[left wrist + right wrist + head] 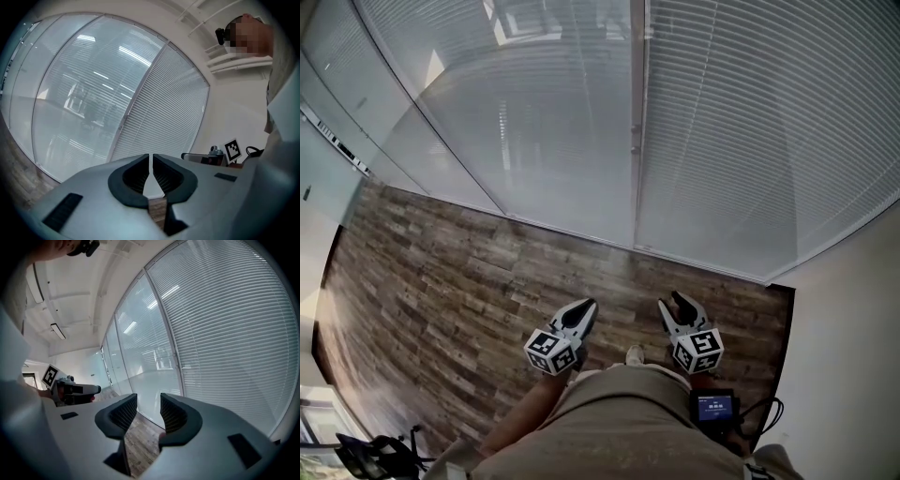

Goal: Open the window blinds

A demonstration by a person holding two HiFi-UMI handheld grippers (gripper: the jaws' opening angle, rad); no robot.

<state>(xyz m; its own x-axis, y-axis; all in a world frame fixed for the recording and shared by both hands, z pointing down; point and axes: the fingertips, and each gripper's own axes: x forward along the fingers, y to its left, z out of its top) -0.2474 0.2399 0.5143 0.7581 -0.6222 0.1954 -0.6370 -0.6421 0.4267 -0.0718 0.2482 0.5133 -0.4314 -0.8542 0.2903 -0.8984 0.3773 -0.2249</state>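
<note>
White slatted window blinds (741,141) hang behind glass panels in front of me, reaching down to the wooden floor; they also fill the left gripper view as blinds (159,112) and the right gripper view as blinds (225,324). My left gripper (583,308) is held low over the floor, pointing toward the window, its jaws shut with nothing between them (150,161). Beside it my right gripper (677,303) points the same way, jaws open and empty (148,405). Neither gripper touches the blinds. No cord or wand can be made out.
A vertical frame post (637,122) divides the two nearest blind panels. The wood-plank floor (441,291) runs left along the glass wall. A plain wall (853,356) closes the right side. A small device with a screen (714,407) hangs at my waist.
</note>
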